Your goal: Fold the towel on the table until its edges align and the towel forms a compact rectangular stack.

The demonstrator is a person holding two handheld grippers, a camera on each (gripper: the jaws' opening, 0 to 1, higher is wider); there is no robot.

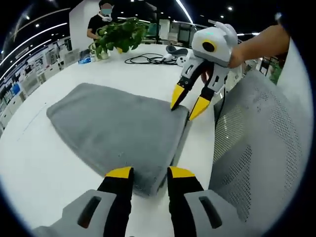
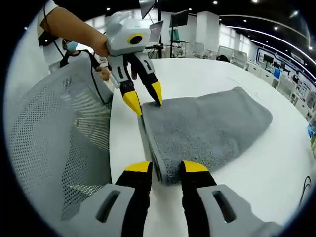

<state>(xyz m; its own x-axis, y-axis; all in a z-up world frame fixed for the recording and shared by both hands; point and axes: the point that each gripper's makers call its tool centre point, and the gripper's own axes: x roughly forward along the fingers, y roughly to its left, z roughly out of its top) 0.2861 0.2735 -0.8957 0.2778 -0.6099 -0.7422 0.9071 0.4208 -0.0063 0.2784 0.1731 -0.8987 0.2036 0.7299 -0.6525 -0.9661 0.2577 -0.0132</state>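
My left gripper (image 1: 149,173) and right gripper (image 2: 166,168), both open, straddle the towel (image 1: 116,128) corners at desk (image 1: 44,168) edge; pinch all layers evenly.

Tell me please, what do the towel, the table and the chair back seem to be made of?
The towel looks like soft grey terry cloth: a fuzzy, matte pile with thick rounded folds. The table seems a smooth white laminate or painted board, with a faint sheen. The chair back looks like grey woven mesh, since small holes show through it.
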